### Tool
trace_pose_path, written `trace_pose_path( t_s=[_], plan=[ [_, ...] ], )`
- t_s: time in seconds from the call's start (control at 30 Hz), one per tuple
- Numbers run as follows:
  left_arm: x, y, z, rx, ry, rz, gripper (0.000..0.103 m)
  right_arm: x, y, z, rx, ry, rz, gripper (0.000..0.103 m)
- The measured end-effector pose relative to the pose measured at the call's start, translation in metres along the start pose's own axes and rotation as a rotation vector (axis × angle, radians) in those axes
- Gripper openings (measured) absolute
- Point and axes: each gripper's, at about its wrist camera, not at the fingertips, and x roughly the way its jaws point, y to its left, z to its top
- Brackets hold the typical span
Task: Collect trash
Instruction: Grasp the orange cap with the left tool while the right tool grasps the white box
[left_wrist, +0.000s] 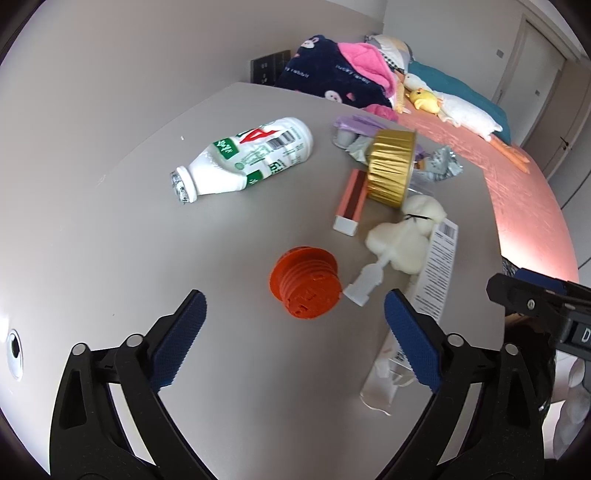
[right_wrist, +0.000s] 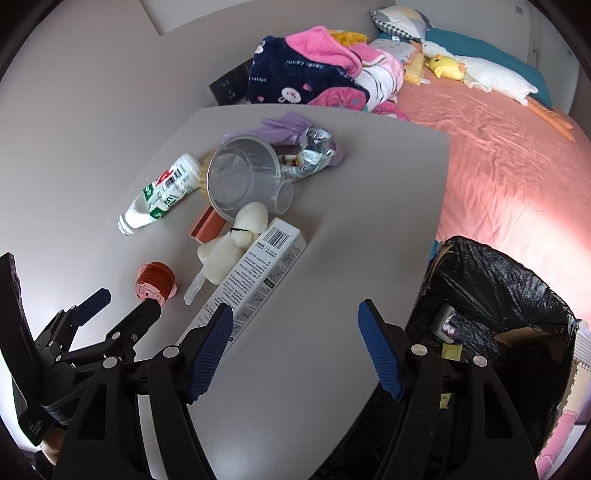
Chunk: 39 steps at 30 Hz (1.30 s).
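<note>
both tongs stand wide and hold nothing. left gripper hangs over the near part of the tabletop, its blue pads on either side of an orange threaded cap that lies just beyond the fingertips, not touched. right gripper hovers over the bare near right corner of the tabletop, beside a bin lined with a black bag that stands just off the right edge; some scraps lie inside it, too dim to name.

writing: a white milk bottle lies on its side toward the far left, with a green and white label, a red mark and a barcode, the characters too small to read. a long white carton with a barcode and fine print lies just ahead of the right gripper's left finger. the navy blanket on the bed beyond the far edge reads "lucky rabbit".

containers: a clear plastic cup lies tipped with its mouth toward the right camera, seemingly nothing in it. a gold foil cup lies on its side near the far right, touching a pink and brown box. a white lumpy wad sits between the box and the carton, and a small clear vial lies just beside the orange cap. purple plastic and a silver wrapper lie at the far edge.
</note>
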Motion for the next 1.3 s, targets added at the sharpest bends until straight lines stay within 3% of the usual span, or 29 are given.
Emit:
trace_pose_path(
  t_s=[0.17, 0.77, 1.0, 1.07, 1.1, 1.2, 1.3],
  plan=[
    [0.013, 0.012, 0.003, -0.029, 0.021, -0.001, 0.081, 0.016, 0.010, 0.002, -0.004, 0.041, 0.014, 0.071],
    [0.031, 0.022, 0.004, -0.035, 0.035, -0.008, 0.077, 0.055, 0.033, 0.017, -0.012, 0.075, -0.008, 0.071],
    [0.036, 0.022, 0.008, -0.014, 0.017, 0.029, 0.077, 0.055, 0.033, 0.012, -0.052, 0.054, -0.026, 0.039],
    [0.036, 0.024, 0.008, -0.031, 0.010, 0.028, 0.077, 0.054, 0.030, 0.010, -0.062, 0.057, -0.020, 0.035],
    [0.036, 0.025, 0.009, -0.041, 0.005, 0.026, 0.075, 0.053, 0.029, 0.009, -0.063, 0.059, -0.015, 0.032],
    [0.032, 0.027, 0.010, -0.063, -0.002, 0.011, 0.046, 0.051, 0.024, 0.008, -0.055, 0.069, 0.010, 0.029],
    [0.030, 0.030, 0.009, -0.098, 0.010, -0.020, 0.044, 0.046, 0.022, 0.006, -0.056, 0.068, 0.029, 0.028]
  ],
)
